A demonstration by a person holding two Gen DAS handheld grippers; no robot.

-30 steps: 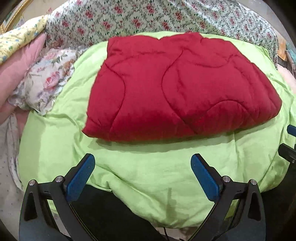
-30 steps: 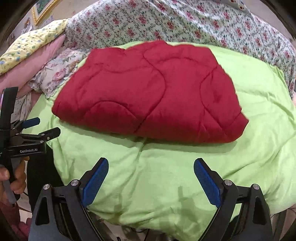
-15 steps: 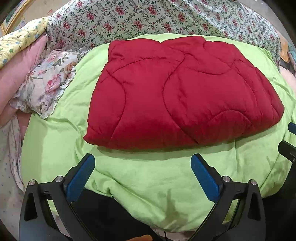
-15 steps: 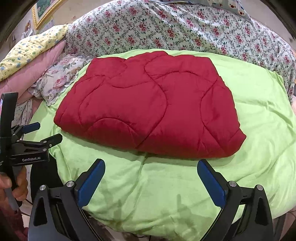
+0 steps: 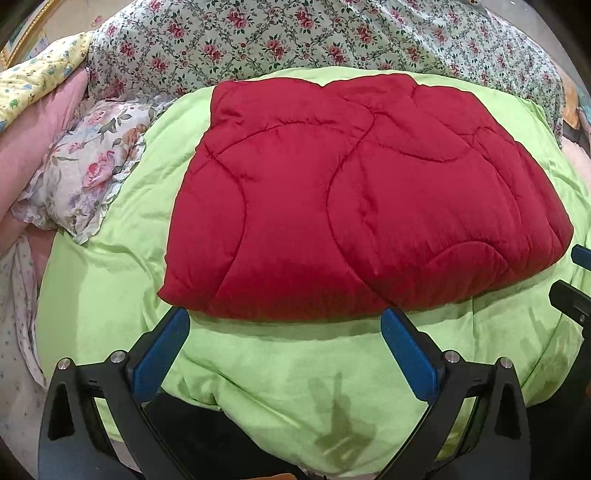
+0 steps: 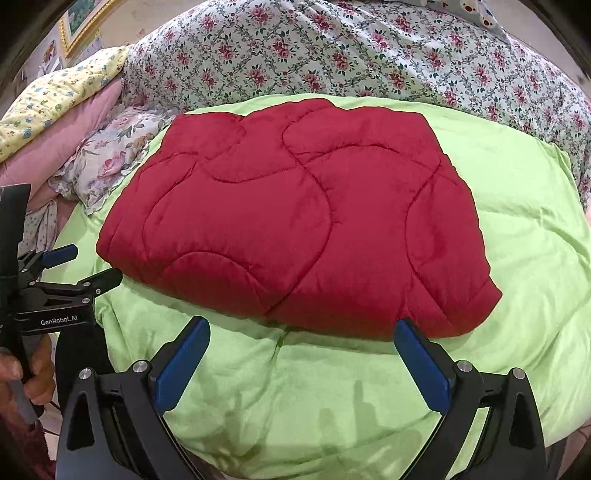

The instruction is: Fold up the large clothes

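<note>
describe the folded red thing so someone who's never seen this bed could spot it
Find the bright lime-green cover spread over the bed. Lying flat in its middle is the folded red quilt, a thick padded rectangle. Its solid red with curved stitched lines sets it apart from the floral bedding behind.

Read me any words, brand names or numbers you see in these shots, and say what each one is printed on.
"GenRobot.AI": white lettering on the black body of the left gripper, seen in the right wrist view.
No other text is readable; the framed picture on the wall is too small to tell.
</note>
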